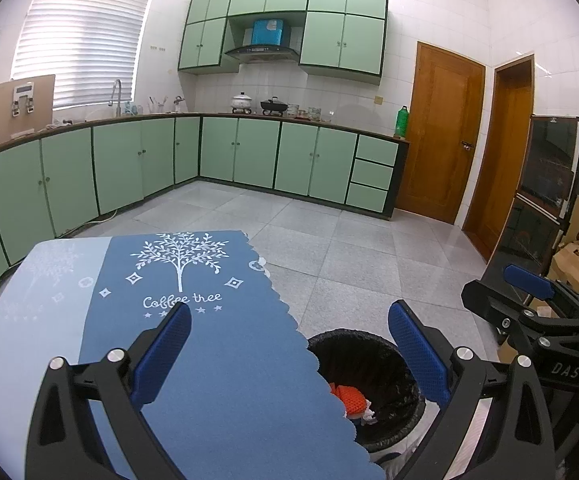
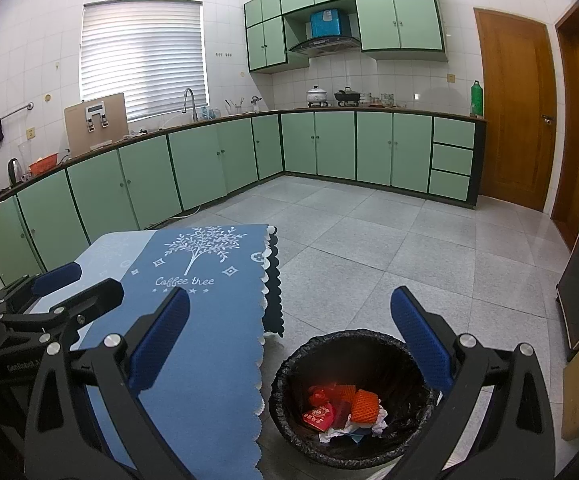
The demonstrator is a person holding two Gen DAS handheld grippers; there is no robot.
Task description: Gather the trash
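Both empty: left gripper and right gripper hover with fingers spread wide. Red and white trash sits in the black-lined bin on the floor, just beside the blue-clothed surface's scalloped edge.

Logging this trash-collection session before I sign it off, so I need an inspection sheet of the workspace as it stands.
Surface: table under a blue "Coffee tree" cloth; no trash visible on it.
Job's things: bin with black liner on the floor beside the table, holding red wrappers, an orange foam net and crumpled white paper.
Clutter: cardboard boxes by the black cabinet.
Grippers: left tongs open, empty, over the table edge; right tongs open, empty, above the bin.
Cables: white cord on the floor at the cabinet base.
Surroundings: green kitchen cabinets, wooden doors, tiled floor.
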